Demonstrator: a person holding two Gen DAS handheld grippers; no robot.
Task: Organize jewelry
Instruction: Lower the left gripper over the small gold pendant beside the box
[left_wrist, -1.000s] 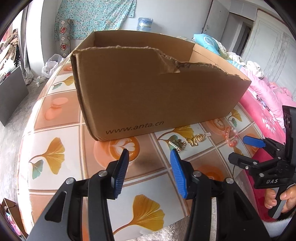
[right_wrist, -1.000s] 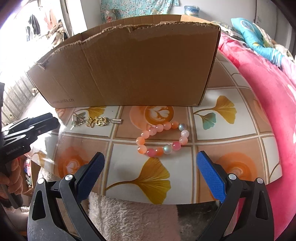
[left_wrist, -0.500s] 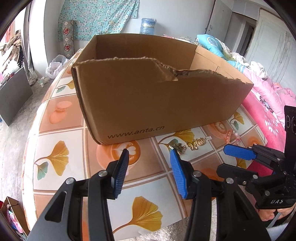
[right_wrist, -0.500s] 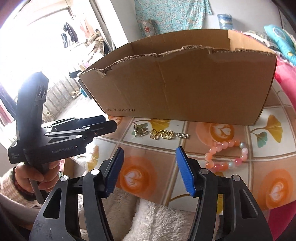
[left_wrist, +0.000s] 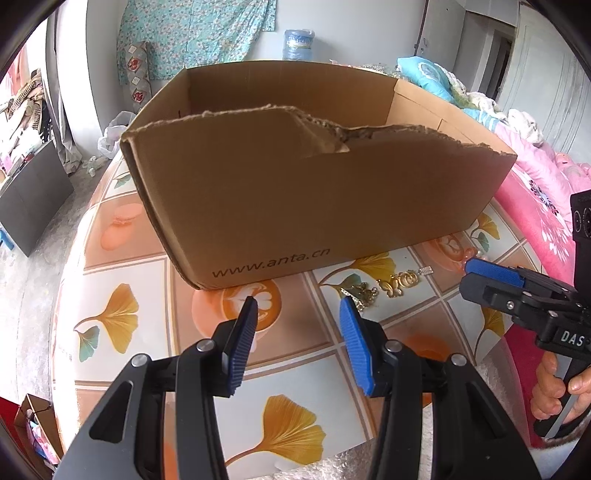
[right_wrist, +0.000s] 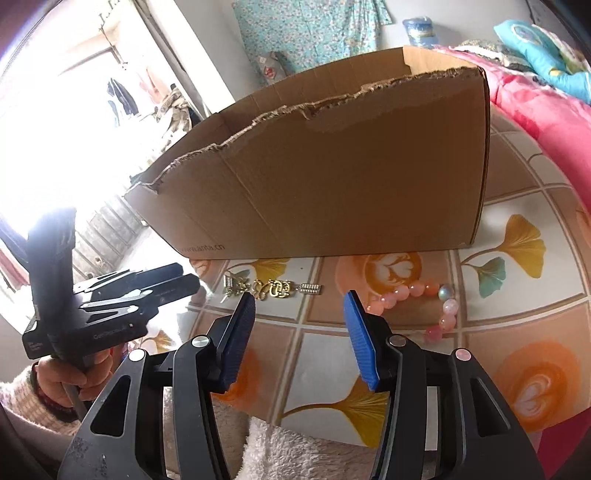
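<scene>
A gold chain and a pink bead bracelet lie on the tiled tabletop before a cardboard box. The right gripper has just been closing, part open, nothing between its jaws; it seems above the chain. The left gripper is half-open, empty.

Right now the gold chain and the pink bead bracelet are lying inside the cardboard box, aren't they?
Not inside. The right wrist view shows the gold chain and the pink bead bracelet lying on the table in front of the cardboard box, outside its wall.
</scene>
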